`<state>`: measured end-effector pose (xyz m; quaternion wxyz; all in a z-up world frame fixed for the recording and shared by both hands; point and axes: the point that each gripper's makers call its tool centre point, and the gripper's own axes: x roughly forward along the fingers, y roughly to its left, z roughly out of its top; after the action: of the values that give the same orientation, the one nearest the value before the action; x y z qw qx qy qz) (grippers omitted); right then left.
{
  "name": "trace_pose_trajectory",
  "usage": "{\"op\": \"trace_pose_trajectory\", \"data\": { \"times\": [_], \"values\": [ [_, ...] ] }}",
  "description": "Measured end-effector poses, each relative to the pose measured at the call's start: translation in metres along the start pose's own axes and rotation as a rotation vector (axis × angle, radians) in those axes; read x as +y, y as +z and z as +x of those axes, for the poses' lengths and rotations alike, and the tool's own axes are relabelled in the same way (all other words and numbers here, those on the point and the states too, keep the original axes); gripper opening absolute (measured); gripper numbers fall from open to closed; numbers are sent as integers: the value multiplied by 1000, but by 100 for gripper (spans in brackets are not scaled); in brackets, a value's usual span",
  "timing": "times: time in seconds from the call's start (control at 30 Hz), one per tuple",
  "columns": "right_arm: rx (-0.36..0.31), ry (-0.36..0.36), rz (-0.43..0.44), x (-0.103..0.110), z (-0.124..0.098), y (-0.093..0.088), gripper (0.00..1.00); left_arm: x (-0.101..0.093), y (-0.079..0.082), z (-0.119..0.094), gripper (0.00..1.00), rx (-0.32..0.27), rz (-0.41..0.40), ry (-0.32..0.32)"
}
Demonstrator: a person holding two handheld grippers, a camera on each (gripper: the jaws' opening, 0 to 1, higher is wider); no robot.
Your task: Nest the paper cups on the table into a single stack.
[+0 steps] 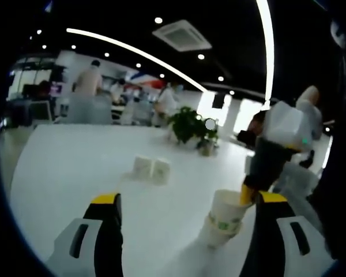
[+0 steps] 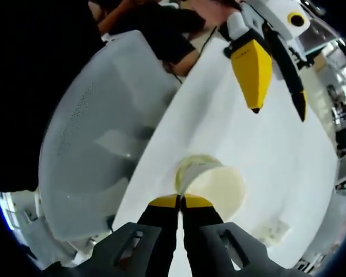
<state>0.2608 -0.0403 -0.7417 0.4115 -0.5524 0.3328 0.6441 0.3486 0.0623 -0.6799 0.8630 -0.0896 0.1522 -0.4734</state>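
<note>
Spanning both views, the white table (image 1: 75,173) sits in an open office w/ ceiling light strips, people at the back and a potted plant (image 1: 190,126) at its far edge. Partly done, I'd judge: a nested cup stack (image 1: 225,222) stands near the table's near edge, two loose cups (image 1: 151,168) wait mid-table. Right gripper (image 2: 181,200) has jaws pinched on the top cup's rim (image 2: 190,167). Left gripper (image 1: 187,199): jaws apart, holding nothing.

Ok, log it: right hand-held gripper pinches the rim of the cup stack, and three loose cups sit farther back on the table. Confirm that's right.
Not three. The left gripper view shows two loose cups farther back on the table. The rest holds: the right hand-held gripper pinches the rim of the cup stack.
</note>
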Motion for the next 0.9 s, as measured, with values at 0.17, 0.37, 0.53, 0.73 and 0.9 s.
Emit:
{"op": "trace_pose_trajectory", "data": {
  "times": [0.17,0.37,0.53,0.73,0.9],
  "values": [
    [-7,6,-17,-1,1,3,0,-1,-2,0,95,-4,-18,-6],
    [-30,17,-61,-1,3,8,0,-1,-3,0,94,-1,-24,-5],
    [-49,24,-60,1,6,10,1,2,-3,0,94,-1,-28,-1],
    [-74,38,-37,4,10,10,6,4,-5,0,94,-3,-33,5],
    [-83,44,-22,5,14,11,8,3,-7,0,95,1,-36,6]
  ]
}}
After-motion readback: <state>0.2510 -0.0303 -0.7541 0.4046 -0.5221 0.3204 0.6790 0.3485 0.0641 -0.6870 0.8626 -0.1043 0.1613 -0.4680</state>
